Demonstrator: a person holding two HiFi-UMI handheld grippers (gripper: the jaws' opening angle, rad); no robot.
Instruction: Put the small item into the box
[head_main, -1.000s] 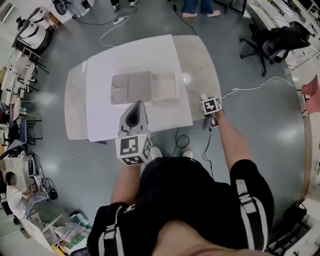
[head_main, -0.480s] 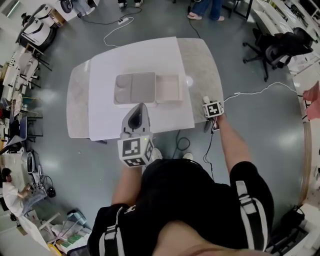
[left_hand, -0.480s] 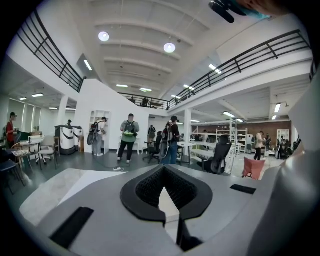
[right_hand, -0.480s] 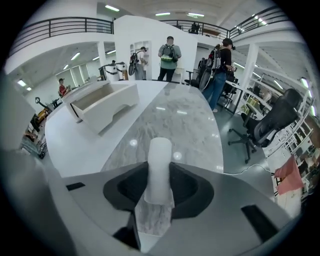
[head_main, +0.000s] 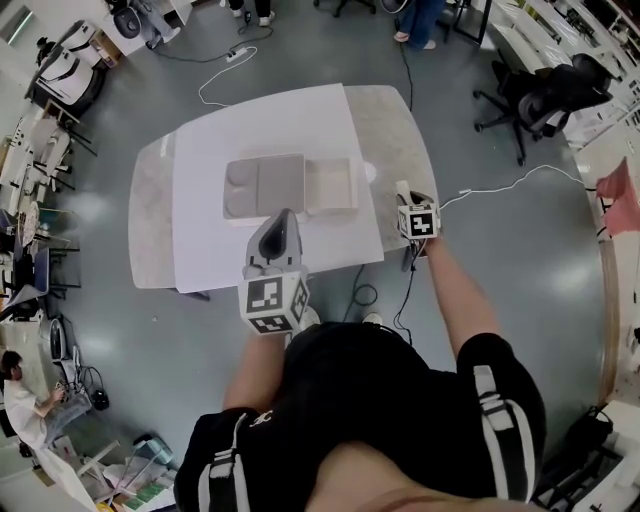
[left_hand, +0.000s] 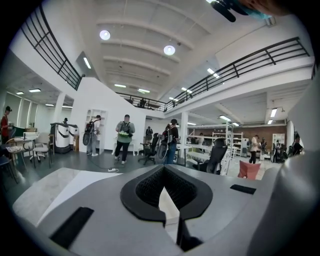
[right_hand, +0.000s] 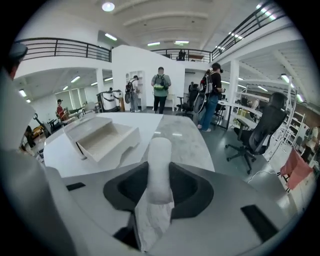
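Note:
An open beige box (head_main: 331, 186) lies on the white sheet (head_main: 210, 230), its lid (head_main: 265, 187) flat beside it on the left. My right gripper (head_main: 404, 196) hovers at the table's right edge, to the right of the box. It is shut on the small item (right_hand: 159, 167), a white tube with a crinkled end that sticks out forward past the jaws. The right gripper view shows the box (right_hand: 105, 136) ahead and to the left, empty. Held up in front of my body, my left gripper (head_main: 282, 216) is shut with nothing in it (left_hand: 167, 210).
The sheet covers part of a pale marble table (head_main: 400, 130). A cable (head_main: 500, 183) trails over the floor on the right, and a black office chair (head_main: 540, 95) stands beyond it. Several people stand far off in the hall.
The head view has shifted a little. Both grippers stay about where they were relative to the table, and the white item remains in the right one.

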